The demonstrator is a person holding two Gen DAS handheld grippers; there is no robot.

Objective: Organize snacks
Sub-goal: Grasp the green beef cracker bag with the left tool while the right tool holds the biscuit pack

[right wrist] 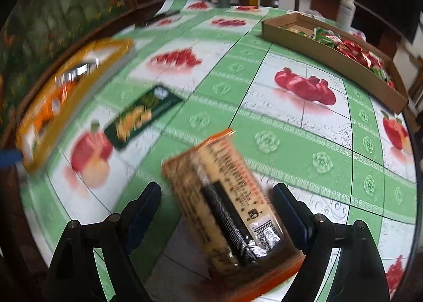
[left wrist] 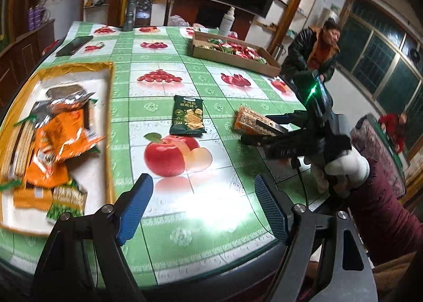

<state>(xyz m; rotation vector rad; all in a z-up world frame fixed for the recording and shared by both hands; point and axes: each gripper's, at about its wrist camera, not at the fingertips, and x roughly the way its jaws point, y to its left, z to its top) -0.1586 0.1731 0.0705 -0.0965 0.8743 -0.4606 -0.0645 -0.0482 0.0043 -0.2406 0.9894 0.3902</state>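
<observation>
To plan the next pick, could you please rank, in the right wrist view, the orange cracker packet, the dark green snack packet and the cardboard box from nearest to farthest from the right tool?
1. Orange cracker packet: between the open right tool fingers.
2. Dark green snack packet: ahead, left.
3. Cardboard box: far side, right.

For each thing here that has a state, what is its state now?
left gripper: open, nothing between the fingers.
right gripper: open around the orange packet.
orange packet: on the table, not gripped.
green packet: lying flat, alone.
yellow tray: holds packets.
cardboard box: open, holds packets.
</observation>
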